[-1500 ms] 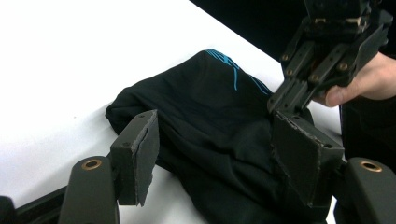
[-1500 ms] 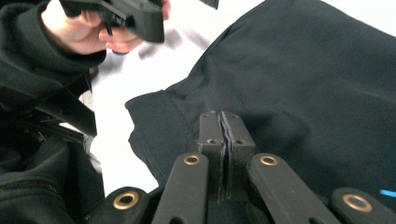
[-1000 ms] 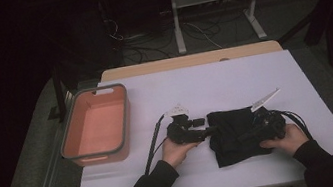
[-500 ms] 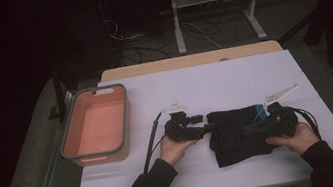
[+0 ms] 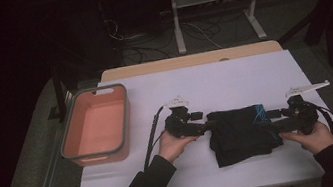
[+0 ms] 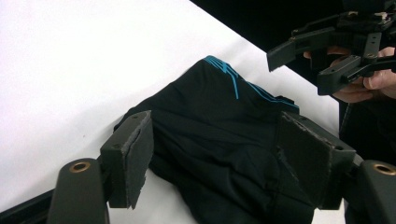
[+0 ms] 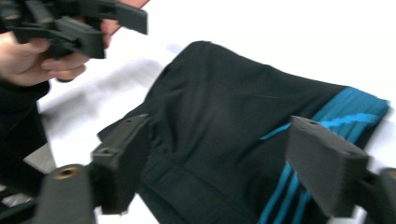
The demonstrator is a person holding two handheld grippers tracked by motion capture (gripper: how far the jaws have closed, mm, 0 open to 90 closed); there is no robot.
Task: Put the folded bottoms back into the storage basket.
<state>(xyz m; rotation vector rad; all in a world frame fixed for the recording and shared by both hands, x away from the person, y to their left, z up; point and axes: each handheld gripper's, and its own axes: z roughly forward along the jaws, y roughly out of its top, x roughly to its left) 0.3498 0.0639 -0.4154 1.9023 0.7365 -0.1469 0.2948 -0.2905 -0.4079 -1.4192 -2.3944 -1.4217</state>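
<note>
Item: black garment (image 5: 239, 132) with blue stripes, one piece, folded or bunched, lying on the white surface (image 5: 233, 80) at lower centre of the high view. The stripes sit at its upper right edge there.

Left claw (image 5: 207, 126): one, held in the person's left hand (image 5: 172, 144), jaws spread wide, pads either side of the garment's left edge. In the left gripper view the cloth lies between the pads, gripped by neither.

Right claw (image 5: 270, 118): one, held in the right hand (image 5: 313, 137) at lower right of the high view, jaws likewise apart, straddling the striped end. Whether its pads touch the fabric is hard to tell, as the right gripper view is blurred.

Step in hand, as judged: taking hold of the garment at both ends, probably to fold or lift it. To do it well, each claw should go down so that one pad slides under a single clean edge of cloth, not a thick bunch, then close evenly. Both ends want gripping at matching height, so the cloth does not twist.

Other stock: one salmon-pink bin (image 5: 95, 127), empty, at left of the high view, well apart from the garment. One wooden board (image 5: 189, 61) shows beyond the surface's far edge.
</note>
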